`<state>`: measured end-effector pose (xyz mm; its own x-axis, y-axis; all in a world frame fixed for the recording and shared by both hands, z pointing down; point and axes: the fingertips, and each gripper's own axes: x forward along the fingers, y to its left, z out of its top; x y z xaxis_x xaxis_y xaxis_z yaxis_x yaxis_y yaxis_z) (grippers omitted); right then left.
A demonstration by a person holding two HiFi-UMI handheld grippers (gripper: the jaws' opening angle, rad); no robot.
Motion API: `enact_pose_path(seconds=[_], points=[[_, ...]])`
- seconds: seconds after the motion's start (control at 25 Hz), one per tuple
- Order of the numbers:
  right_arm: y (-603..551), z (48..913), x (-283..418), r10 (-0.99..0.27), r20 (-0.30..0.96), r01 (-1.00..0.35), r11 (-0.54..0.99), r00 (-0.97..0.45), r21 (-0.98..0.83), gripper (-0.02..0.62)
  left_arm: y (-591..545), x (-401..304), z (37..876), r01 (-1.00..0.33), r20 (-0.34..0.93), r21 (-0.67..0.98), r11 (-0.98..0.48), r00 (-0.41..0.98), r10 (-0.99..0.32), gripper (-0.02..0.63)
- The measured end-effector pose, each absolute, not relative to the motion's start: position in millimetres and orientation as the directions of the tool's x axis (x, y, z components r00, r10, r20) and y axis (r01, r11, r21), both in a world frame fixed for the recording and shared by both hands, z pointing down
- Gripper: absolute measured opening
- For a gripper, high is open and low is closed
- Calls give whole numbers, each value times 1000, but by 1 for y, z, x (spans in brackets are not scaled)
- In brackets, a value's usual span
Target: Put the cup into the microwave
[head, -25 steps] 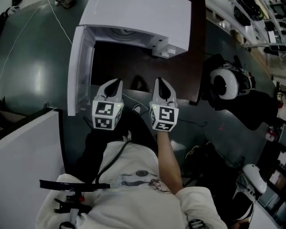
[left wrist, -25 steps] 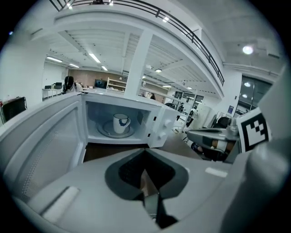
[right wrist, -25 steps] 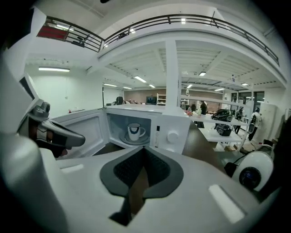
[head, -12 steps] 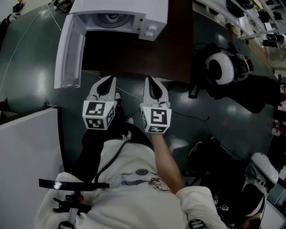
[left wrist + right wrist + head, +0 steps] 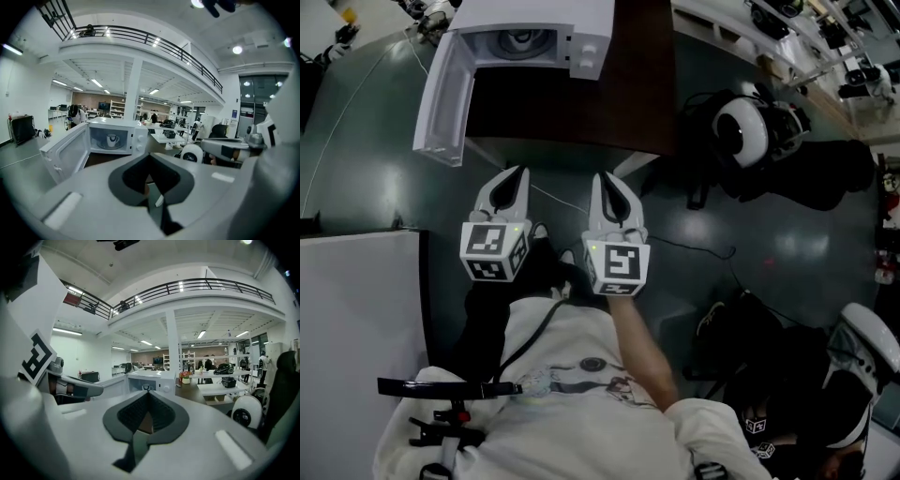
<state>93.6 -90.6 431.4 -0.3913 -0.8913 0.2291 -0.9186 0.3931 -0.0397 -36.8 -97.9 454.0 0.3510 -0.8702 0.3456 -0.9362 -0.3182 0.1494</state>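
Left gripper view: cup (image 5: 111, 139) inside microwave (image 5: 139, 140), door (image 5: 63, 152) open.
My left gripper (image 5: 512, 174) and right gripper (image 5: 604, 178) both clenched, nothing in them.

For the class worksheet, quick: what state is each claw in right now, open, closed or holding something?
Left claw: closed, holding nothing.
Right claw: closed, holding nothing.

The head view's top edge cuts off the microwave (image 5: 525, 37) and the table (image 5: 581, 103), the cup (image 5: 111, 139) inside is only a small pale shape in the left gripper view, and the right gripper view shows a mere speck there.
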Motion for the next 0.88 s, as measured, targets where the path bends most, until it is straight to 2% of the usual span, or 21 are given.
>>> enact_pose_path(seconds=[0.48,0.88], points=[[-32,431,96,-883,242,-914,401,-402,-57,0,-35,-57,449,-941,349,139,-308,338,-874,-2],[33,417,56,-876,246,-905,425,-416,-18,1,36,-95,435,-938,296,146,-313,343,-891,-2]])
